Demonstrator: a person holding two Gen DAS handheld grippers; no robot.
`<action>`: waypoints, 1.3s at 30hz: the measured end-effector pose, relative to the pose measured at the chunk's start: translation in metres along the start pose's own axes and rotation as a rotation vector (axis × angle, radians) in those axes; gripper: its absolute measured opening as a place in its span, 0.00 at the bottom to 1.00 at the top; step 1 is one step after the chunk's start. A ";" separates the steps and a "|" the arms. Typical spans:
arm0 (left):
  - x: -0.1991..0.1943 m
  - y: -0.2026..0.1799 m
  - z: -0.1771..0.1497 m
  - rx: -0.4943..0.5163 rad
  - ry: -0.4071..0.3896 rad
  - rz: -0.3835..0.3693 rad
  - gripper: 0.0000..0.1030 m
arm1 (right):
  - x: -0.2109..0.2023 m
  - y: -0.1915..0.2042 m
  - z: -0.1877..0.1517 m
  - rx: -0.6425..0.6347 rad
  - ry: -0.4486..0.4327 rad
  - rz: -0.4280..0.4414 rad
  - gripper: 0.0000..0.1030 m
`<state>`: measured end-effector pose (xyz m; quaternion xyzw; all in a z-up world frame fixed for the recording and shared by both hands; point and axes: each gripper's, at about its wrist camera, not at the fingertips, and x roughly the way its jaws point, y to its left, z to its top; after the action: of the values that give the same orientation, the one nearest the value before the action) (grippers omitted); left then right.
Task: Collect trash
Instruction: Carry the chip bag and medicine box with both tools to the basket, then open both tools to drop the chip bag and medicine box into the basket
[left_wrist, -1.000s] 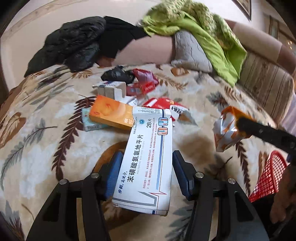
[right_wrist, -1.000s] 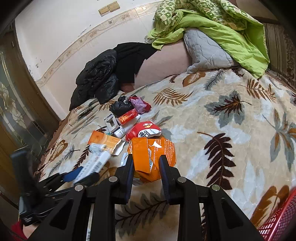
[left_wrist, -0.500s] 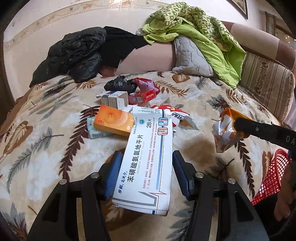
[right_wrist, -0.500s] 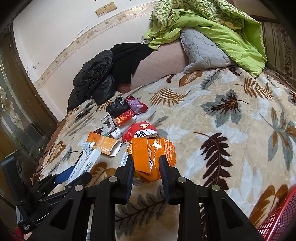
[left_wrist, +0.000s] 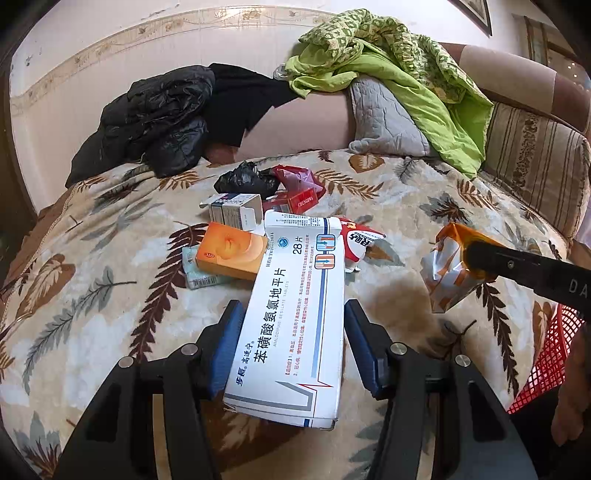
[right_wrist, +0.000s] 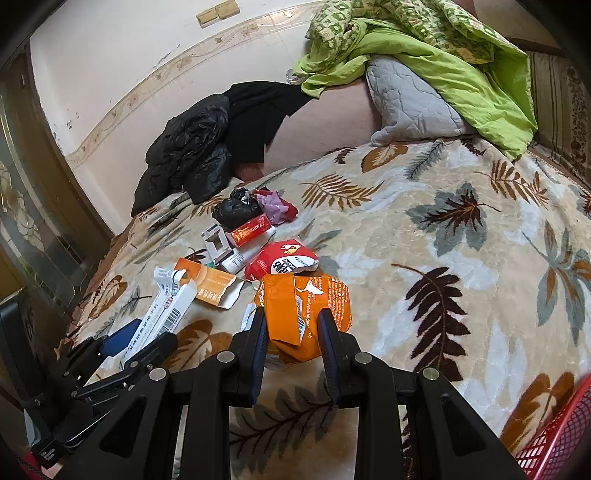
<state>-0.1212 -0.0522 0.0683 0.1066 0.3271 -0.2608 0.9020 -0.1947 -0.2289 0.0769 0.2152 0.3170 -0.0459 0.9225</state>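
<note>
On my left wrist view, the left gripper (left_wrist: 291, 339) has its blue-padded fingers (left_wrist: 225, 347) clamped on the long sides of a white tablet box (left_wrist: 291, 314), which sticks forward above the leaf-patterned bed cover (left_wrist: 92, 266). Just past the box's far end lies the rest of the rubbish in a loose cluster: an orange carton (left_wrist: 231, 254) lying partly over a pale green packet (left_wrist: 195, 273), an opened white carton (left_wrist: 236, 210) behind them, a crumpled black bag (left_wrist: 245, 181), a red cigarette pack (left_wrist: 303, 201) and a red snack wrapper (left_wrist: 356, 240). Further right in that view I see my right gripper's black finger reaching in from the edge with an orange snack bag (left_wrist: 450, 273) held on it, clear of the bed cover. The red mesh basket (left_wrist: 546, 358) sits at the lower right, beside the bed.

On my right wrist view, the right gripper (right_wrist: 291, 332) has its fingers (right_wrist: 332, 332) closed on that crumpled orange bag. The left gripper and its white box show at the lower left. A corner of the red basket shows at the bottom right edge.
</note>
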 end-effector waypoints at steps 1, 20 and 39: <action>0.000 0.000 0.000 0.000 0.000 -0.001 0.53 | -0.001 0.000 0.000 -0.001 -0.005 0.001 0.28; -0.026 -0.024 -0.008 -0.010 0.004 -0.109 0.53 | -0.066 -0.017 -0.012 0.068 -0.081 0.040 0.28; -0.066 -0.208 0.014 0.206 0.083 -0.544 0.54 | -0.237 -0.176 -0.064 0.290 -0.172 -0.239 0.28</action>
<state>-0.2692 -0.2058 0.1170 0.1168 0.3522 -0.5203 0.7692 -0.4585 -0.3729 0.1102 0.3017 0.2506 -0.2185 0.8935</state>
